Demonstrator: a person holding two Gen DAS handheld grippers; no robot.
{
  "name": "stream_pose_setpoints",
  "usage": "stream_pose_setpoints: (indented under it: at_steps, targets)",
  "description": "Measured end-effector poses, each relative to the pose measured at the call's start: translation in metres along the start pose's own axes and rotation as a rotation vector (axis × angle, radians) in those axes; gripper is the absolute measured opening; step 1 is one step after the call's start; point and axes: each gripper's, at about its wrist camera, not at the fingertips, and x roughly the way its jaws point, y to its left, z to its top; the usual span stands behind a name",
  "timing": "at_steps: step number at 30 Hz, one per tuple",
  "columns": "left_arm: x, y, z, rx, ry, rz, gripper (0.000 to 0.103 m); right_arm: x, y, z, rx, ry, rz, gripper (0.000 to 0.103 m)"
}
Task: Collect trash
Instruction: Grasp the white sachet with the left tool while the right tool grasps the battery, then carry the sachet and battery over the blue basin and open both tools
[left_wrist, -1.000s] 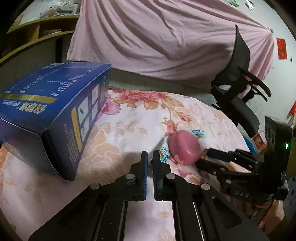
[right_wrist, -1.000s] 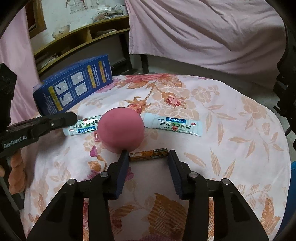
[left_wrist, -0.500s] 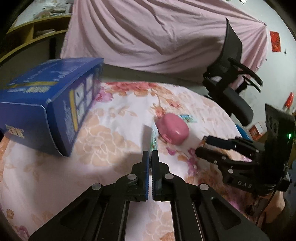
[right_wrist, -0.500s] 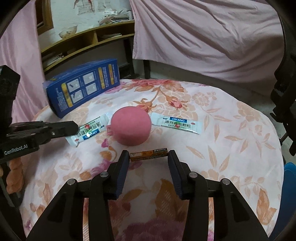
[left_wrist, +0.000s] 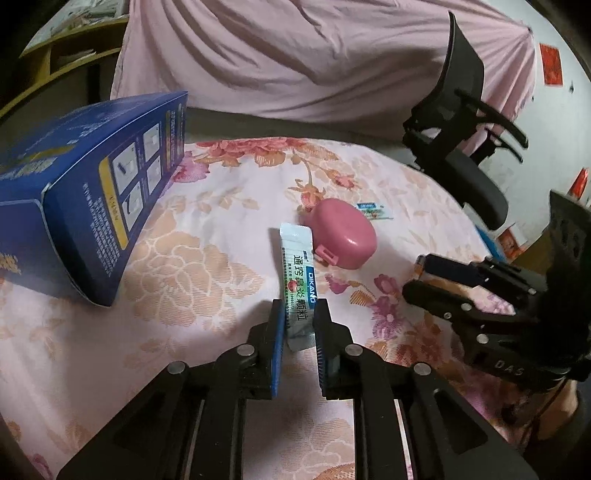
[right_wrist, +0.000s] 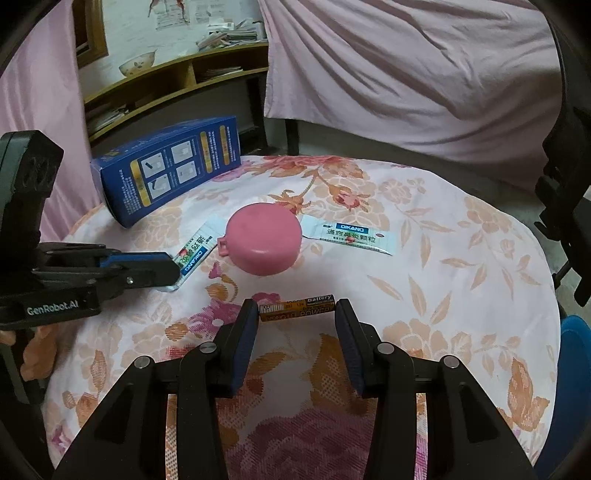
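A white-green sachet (left_wrist: 297, 284) lies on the floral tablecloth, its near end between the pads of my left gripper (left_wrist: 299, 314), which stands partly open around it; the same sachet shows in the right wrist view (right_wrist: 194, 254). A second sachet (right_wrist: 347, 234) lies right of a round pink case (right_wrist: 263, 243). A brown-gold battery (right_wrist: 297, 307) sits crosswise between the fingertips of my right gripper (right_wrist: 297, 314), held end to end. The pink case also shows in the left wrist view (left_wrist: 341, 232).
A blue carton (right_wrist: 170, 170) lies on its side at the table's far left, also in the left wrist view (left_wrist: 85, 195). A black office chair (left_wrist: 465, 129) stands beyond the table's right edge. Pink cloth (right_wrist: 406, 74) hangs behind. Wooden shelves (right_wrist: 177, 77) stand at the back left.
My left gripper went from shut to partly open and now straddles the sachet's near end. My right gripper keeps the battery between its fingers and has pulled back slightly.
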Motion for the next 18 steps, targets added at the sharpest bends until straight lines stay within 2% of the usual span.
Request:
stream_pose_setpoints:
  at_steps: [5,11,18]
  targets:
    - [0.0,-0.007,-0.002,0.042,-0.011,0.036,0.01,-0.003,0.0,-0.001,0.001,-0.008,-0.003,0.041]
    - [-0.006,-0.018,-0.007,0.072,-0.048,0.039,0.007,-0.01,-0.003,-0.004,0.013,-0.028,-0.001,0.041]
    - [-0.022,-0.036,-0.011,0.116,-0.144,0.046,0.007,-0.027,-0.006,-0.008,0.029,-0.104,-0.01,0.041]
